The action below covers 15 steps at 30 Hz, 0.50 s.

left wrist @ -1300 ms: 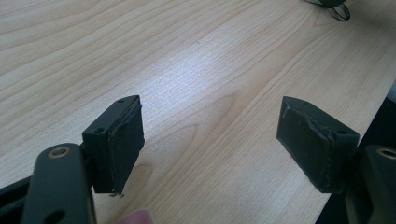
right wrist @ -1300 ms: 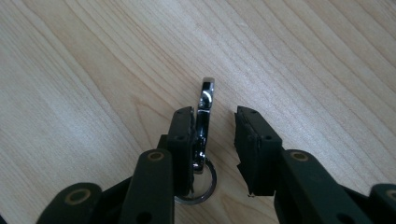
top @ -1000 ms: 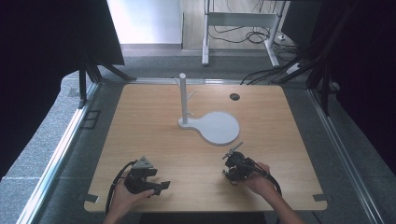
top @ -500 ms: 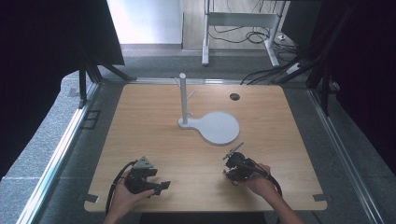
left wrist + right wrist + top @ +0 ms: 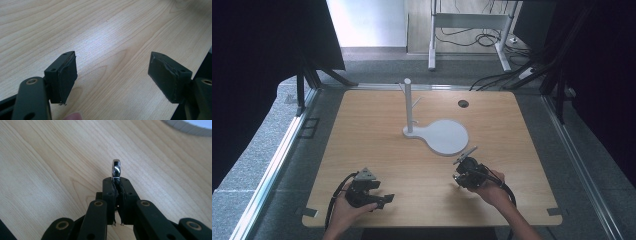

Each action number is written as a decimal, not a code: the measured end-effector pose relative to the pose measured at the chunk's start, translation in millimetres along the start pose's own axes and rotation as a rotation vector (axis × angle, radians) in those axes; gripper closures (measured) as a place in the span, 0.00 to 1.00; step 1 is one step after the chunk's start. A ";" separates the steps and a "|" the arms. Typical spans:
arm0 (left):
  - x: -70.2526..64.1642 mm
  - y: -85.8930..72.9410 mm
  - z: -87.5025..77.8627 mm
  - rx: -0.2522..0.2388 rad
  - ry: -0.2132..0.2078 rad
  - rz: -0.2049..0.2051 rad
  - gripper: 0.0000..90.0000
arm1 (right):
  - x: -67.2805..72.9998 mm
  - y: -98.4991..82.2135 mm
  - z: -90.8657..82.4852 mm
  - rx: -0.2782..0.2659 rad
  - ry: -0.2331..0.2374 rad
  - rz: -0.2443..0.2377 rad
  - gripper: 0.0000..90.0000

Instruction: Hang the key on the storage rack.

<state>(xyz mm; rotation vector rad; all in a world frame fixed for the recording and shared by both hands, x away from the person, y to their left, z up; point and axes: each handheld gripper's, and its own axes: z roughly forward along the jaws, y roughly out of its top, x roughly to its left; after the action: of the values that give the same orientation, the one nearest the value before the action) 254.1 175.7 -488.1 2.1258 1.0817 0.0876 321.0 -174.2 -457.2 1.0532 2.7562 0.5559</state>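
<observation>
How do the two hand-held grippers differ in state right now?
The left hand-held gripper has its jaws spread wide with nothing between them; the right hand-held gripper is shut on a shiny metal piece. The right sits nearer the white stand. Both are held low over the wooden table.

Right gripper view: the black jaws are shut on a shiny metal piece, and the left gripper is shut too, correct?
Not quite. The right gripper is shut on the shiny metal piece, but the left gripper is open: the left gripper view shows its jaws wide apart over the bare wooden table.

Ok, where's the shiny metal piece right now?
Clamped in the right gripper, the metal piece sticks out past the fingertips, near the table's front right, just short of the white stand base.
</observation>
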 end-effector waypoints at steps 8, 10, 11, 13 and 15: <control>0.4 0.0 0.2 0.001 0.001 0.003 0.26 | -3.2 8.2 -8.0 -0.033 -0.009 -0.004 0.94; 0.6 -0.1 0.1 0.001 0.001 0.003 0.26 | -4.1 11.4 -9.8 -0.044 -0.012 -0.006 0.94; 0.8 -0.1 0.0 0.001 0.001 0.003 0.26 | -4.5 13.1 -10.6 -0.049 -0.013 -0.008 0.94; 1.1 -0.1 -0.1 0.001 0.002 0.002 0.26 | -5.9 18.8 -12.9 -0.061 -0.012 -0.013 0.94; 0.7 -0.2 -0.3 0.000 0.001 0.000 0.26 | -7.2 22.5 -14.1 -0.071 -0.009 -0.009 0.94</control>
<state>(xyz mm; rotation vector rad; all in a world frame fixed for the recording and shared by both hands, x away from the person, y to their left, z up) 254.4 176.4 -488.2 2.1261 1.0826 0.0880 336.6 -167.6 -435.5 1.0242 2.7109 0.6408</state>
